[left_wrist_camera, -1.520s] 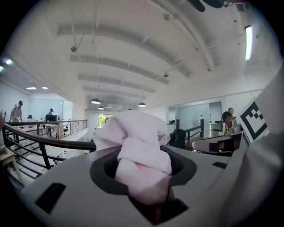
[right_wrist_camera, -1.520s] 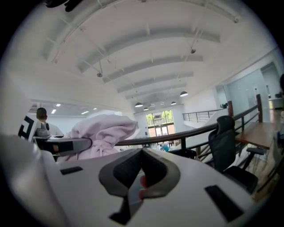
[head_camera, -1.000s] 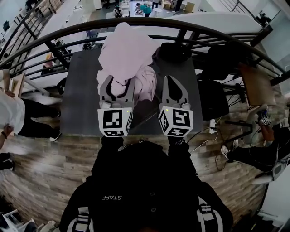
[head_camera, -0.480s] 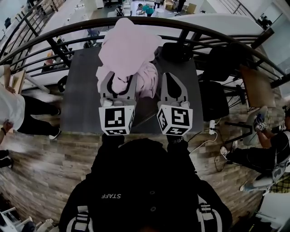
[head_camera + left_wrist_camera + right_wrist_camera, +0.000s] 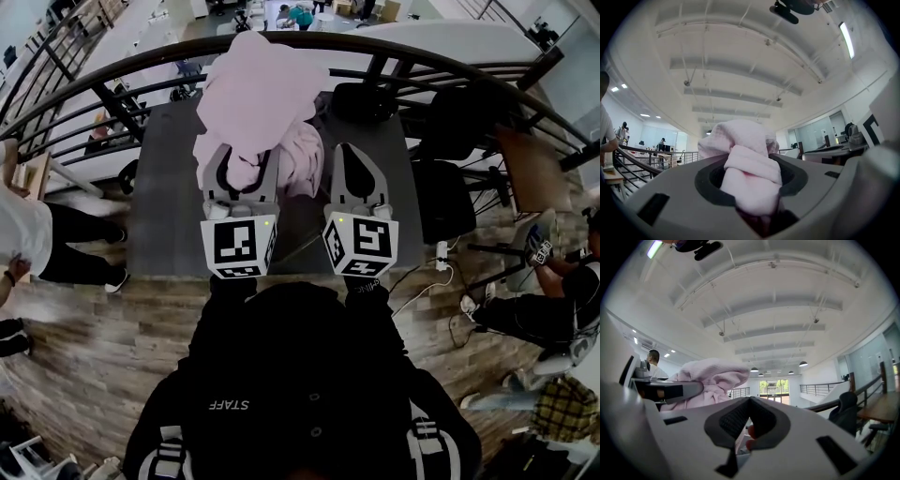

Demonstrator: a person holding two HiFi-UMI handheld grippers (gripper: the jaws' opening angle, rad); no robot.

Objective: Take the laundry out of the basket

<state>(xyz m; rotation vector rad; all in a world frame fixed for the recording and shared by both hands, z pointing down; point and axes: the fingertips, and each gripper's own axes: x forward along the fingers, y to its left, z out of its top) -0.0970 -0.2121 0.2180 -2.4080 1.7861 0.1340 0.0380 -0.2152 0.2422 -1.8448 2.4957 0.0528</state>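
a: since the left gripper (image 5: 750, 161) is clamped part-way shut on a thick bunch of the pink garment (image 5: 262, 89), what matters now?
b: a firm pinch. the fabric bulges out past the pads, so i'd judge a slack grip could let it slide.
a: and the right gripper (image 5: 750, 401)?
b: its tips meet, with nothing i can see held. it sits just beside the left one, above the near half of the dark table (image 5: 159, 216).
a: where's the cloth?
b: raised above the table's middle. its lower folds (image 5: 302, 161) are near or on the top; i can't tell which. i'd lift higher until they hang free.
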